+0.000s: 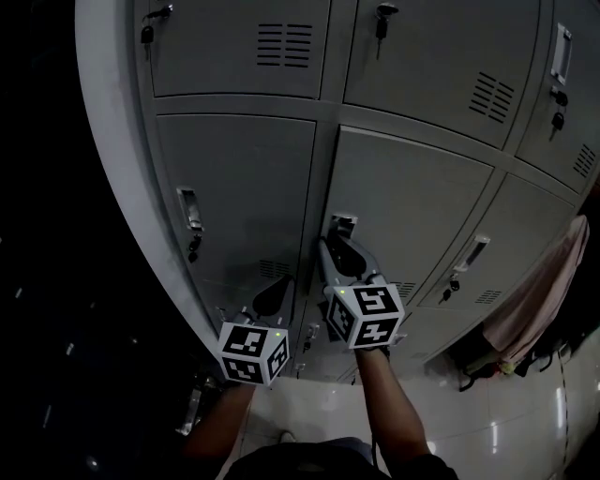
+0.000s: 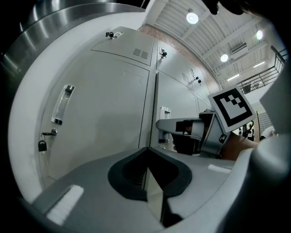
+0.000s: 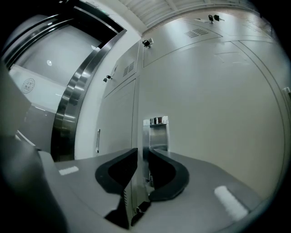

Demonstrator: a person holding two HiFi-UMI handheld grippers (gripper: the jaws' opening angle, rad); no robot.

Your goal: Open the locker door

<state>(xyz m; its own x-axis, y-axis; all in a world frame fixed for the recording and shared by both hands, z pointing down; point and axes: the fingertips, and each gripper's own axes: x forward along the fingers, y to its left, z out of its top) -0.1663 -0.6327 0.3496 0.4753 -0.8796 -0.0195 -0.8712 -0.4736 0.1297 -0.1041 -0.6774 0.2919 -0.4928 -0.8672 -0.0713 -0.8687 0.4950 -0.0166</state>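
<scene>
The grey locker door [image 1: 412,202] stands in the middle row, with a chrome recessed handle [image 1: 341,225] at its left edge. My right gripper [image 1: 336,240] reaches up to that handle. In the right gripper view the jaws of my right gripper [image 3: 140,155] sit close together, with the thin metal edge beside the handle [image 3: 157,132] pinched between the pads. Whether the door is ajar I cannot tell. My left gripper [image 1: 275,293] hangs lower and to the left, in front of the neighbouring door [image 1: 239,187]. It is shut with nothing in it [image 2: 148,151].
The neighbouring left door carries a clear handle [image 1: 190,208] with a padlock [image 1: 193,249]. Keys hang in the upper lockers [image 1: 381,21]. A pink cloth [image 1: 544,291] hangs at the right above a glossy floor [image 1: 506,431]. A steel door frame [image 3: 68,109] stands left of the lockers.
</scene>
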